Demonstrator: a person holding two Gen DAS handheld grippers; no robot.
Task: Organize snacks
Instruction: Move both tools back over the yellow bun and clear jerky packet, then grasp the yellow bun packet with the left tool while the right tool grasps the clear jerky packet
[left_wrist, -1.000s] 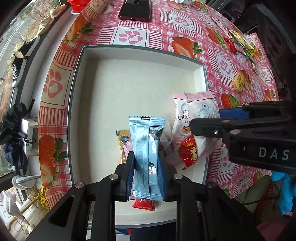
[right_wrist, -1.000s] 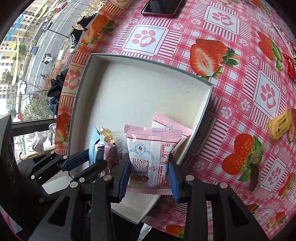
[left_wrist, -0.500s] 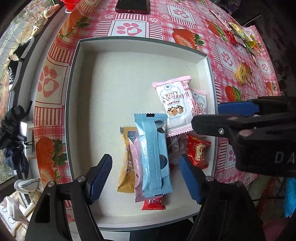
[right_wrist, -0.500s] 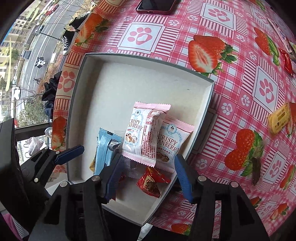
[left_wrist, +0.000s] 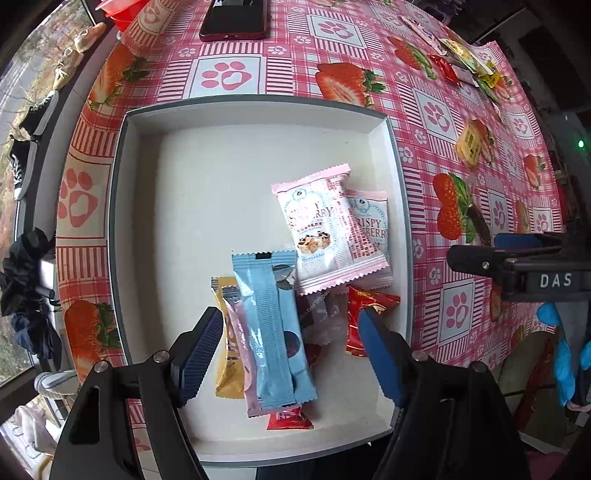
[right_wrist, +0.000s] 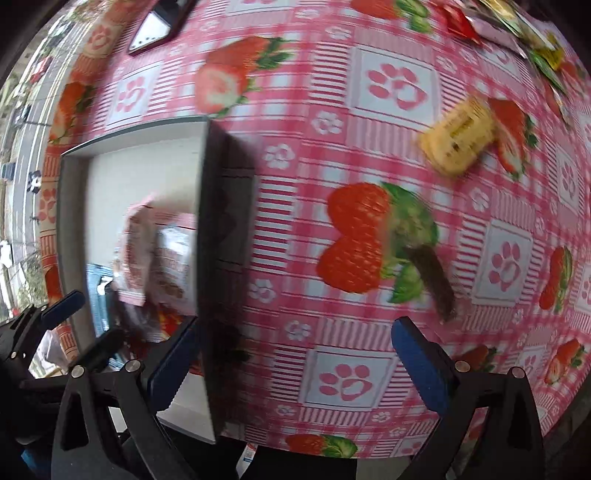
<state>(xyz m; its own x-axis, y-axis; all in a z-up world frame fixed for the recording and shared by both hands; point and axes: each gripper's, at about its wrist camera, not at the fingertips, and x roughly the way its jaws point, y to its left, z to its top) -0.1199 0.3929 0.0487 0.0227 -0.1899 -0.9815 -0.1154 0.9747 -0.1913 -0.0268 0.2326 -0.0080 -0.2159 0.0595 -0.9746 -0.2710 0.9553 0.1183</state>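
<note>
left gripper (left_wrist: 290, 350) jaws spread over blue packet (left_wrist: 275, 328) lying in tray (left_wrist: 258, 110); right gripper (right_wrist: 295, 354) jaws opening wide, nothing btwn, above worktop (right_wrist: 369, 129).

Glossy plastic snack wrappers (left_wrist: 271, 328); matt cardboard tray (left_wrist: 207, 192); smooth tablecloth (left_wrist: 436, 114).
</note>
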